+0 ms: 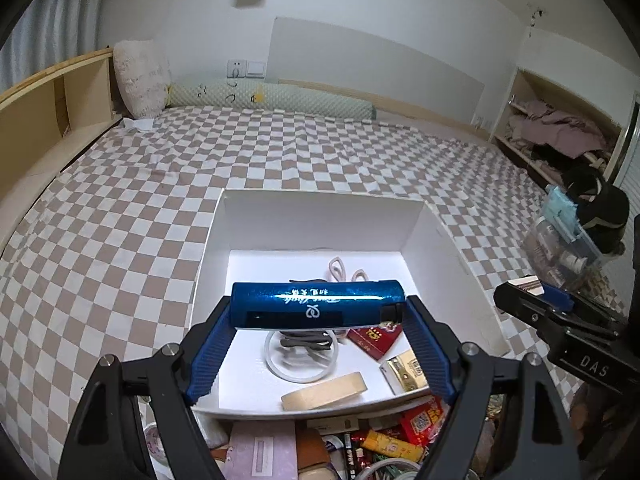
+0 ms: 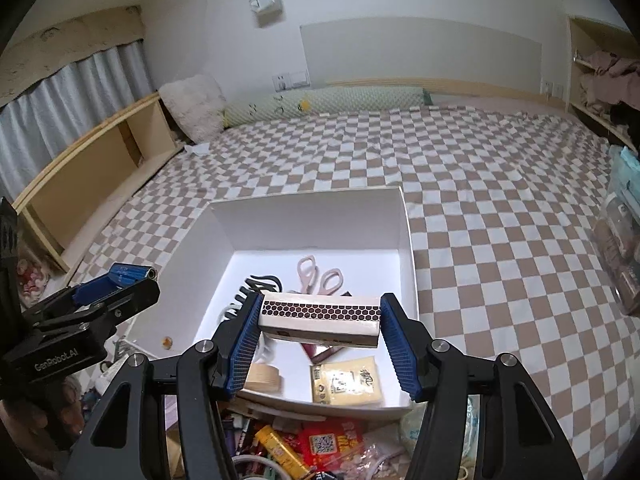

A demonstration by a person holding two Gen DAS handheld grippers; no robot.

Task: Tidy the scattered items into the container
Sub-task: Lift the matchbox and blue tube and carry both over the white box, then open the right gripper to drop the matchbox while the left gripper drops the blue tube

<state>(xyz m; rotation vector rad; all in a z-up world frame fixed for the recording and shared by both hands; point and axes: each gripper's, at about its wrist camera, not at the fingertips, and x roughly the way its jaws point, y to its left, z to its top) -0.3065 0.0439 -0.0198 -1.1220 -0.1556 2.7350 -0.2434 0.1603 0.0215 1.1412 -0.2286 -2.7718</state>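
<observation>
A white open box [image 1: 316, 216] [image 2: 316, 216] lies on the checkered bed. My left gripper [image 1: 320, 312] is shut on a shiny blue tube [image 1: 316, 304], held crosswise above the box; it shows at the left of the right wrist view [image 2: 132, 274]. My right gripper [image 2: 320, 316] is shut on a matchbox [image 2: 320, 318] with a honeycomb striking strip, held above the box's near half; it shows at the right of the left wrist view [image 1: 528, 284]. Inside the box lie pink scissors [image 2: 320, 276], a black comb [image 2: 256, 286], a tape roll [image 1: 324, 392], a red packet [image 1: 374, 338] and a gold packet [image 2: 346, 380].
A pile of scattered snack packets and small items [image 1: 400, 436] [image 2: 304, 444] lies just in front of the box. A clear plastic bin [image 1: 568, 248] stands at the right on the bed. A wooden shelf [image 2: 100, 168] runs along the left. Pillows [image 1: 140, 76] lie at the far edge.
</observation>
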